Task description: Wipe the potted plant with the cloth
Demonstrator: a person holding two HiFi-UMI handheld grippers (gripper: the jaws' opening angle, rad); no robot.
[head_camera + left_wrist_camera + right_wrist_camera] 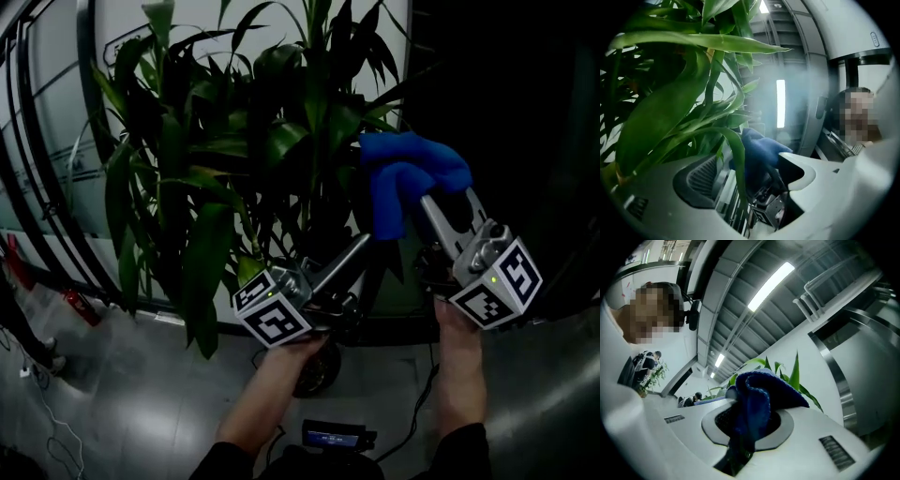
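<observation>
The potted plant (216, 178) fills the left and middle of the head view with long green leaves; its pot is hidden. My right gripper (427, 202) is shut on a bunched blue cloth (405, 173), held up against the plant's right side. In the right gripper view the cloth (754, 401) is clamped between the jaws and bulges out above them. My left gripper (366, 242) reaches up just below the cloth. Its jaws stand open in the left gripper view (745, 173), with one drooping leaf (738, 159) hanging loose in the gap and the cloth (761, 147) just beyond.
A glass wall with dark rails (47, 159) runs behind the plant on the left. A red extinguisher (80, 305) and cables (56, 422) lie on the grey floor. A person (858, 117) stands beyond the plant. A dark wall (525, 112) closes the right.
</observation>
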